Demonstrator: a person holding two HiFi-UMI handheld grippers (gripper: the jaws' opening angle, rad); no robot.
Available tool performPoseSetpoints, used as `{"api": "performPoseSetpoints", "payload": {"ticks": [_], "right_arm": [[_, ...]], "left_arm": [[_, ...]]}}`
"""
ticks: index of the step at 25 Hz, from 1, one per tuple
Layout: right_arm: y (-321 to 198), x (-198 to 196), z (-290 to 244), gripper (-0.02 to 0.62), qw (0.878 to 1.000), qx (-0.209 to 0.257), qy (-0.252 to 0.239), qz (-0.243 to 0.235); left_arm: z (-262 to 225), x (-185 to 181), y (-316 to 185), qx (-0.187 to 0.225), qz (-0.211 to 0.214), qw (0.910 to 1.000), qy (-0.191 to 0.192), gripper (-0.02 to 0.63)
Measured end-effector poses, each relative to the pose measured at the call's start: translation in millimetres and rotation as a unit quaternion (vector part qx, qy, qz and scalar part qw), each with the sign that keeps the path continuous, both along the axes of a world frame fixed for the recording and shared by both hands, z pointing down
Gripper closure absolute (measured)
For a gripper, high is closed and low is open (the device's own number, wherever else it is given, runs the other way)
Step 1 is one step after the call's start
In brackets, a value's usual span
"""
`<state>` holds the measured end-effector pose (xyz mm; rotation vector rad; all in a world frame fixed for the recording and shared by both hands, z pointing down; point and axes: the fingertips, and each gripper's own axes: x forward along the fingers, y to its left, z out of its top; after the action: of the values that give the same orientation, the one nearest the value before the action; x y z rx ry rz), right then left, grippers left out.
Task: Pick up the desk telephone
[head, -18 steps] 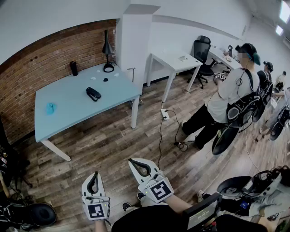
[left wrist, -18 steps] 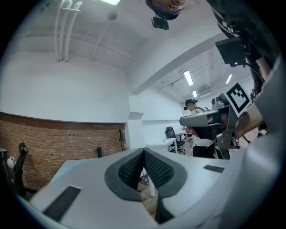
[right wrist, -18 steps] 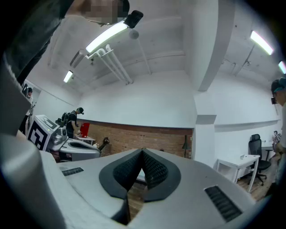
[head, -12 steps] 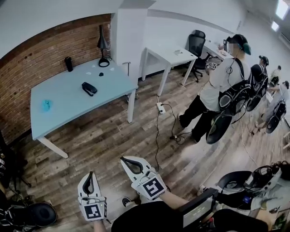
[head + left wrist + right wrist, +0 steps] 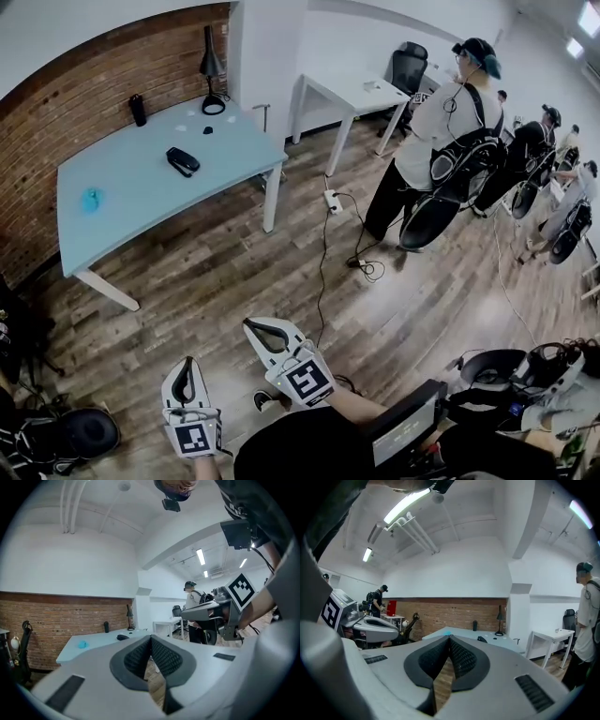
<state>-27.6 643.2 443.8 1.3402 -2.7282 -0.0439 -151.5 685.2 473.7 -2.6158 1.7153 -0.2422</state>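
No legible words, brands or numbers in any view. Only signs are black-and-white patterns without letters: square marker (image 5: 192, 438) on left gripper (image 5: 188, 361), second marker (image 5: 306, 381) on right gripper (image 5: 247, 323). Small screen (image 5: 405, 439) at bottom of head view: print too small to read.

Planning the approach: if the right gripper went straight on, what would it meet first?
Probably the light blue table, seen just past the right gripper's shut tips. Only bare wood floor seems to lie between, though depth is unclear.
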Motion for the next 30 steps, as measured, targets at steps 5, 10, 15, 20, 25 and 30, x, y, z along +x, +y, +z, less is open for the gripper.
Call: {"api": "performPoseSetpoints", "payload": {"ticks": [5, 10, 15, 20, 25, 30], "right_arm": [[-27.1, 13.1, 23.7, 0.588, 1.0, -0.018, -0.013, -0.006], [-84.2, 35.2, 23.4, 0.588, 0.998, -0.033, -0.041, -0.015], [-120.9, 52.6, 36.0, 0.588, 0.998, -0.041, -0.048, -0.019], [-151.5, 76.5, 42.5, 0.588, 0.998, -0.032, -0.042, -0.025], [-179.4, 78.8, 41.0, 0.588, 0.998, -0.034, -0.045, -0.042], [-196.6, 62.2, 43.8, 0.588, 0.997, -0.039, -0.028, -0.06]], "left_arm": [[16.2, 17.0, -16.9, -0.019, -0.006, 0.9997, -0.012, 0.581], [16.2, 43.3, -60.0, -0.047, -0.011, 0.9984, -0.029, 0.581], [21.8, 56.5, -101.0, -0.076, -0.03, 0.9965, -0.016, 0.581], [13.8, 67.6, -135.4, -0.064, -0.049, 0.9967, -0.012, 0.581], [13.4, 57.1, -155.4, -0.054, -0.081, 0.9952, 0.007, 0.581], [20.4, 46.9, -167.1, -0.053, -0.091, 0.9939, 0.032, 0.581]]}}
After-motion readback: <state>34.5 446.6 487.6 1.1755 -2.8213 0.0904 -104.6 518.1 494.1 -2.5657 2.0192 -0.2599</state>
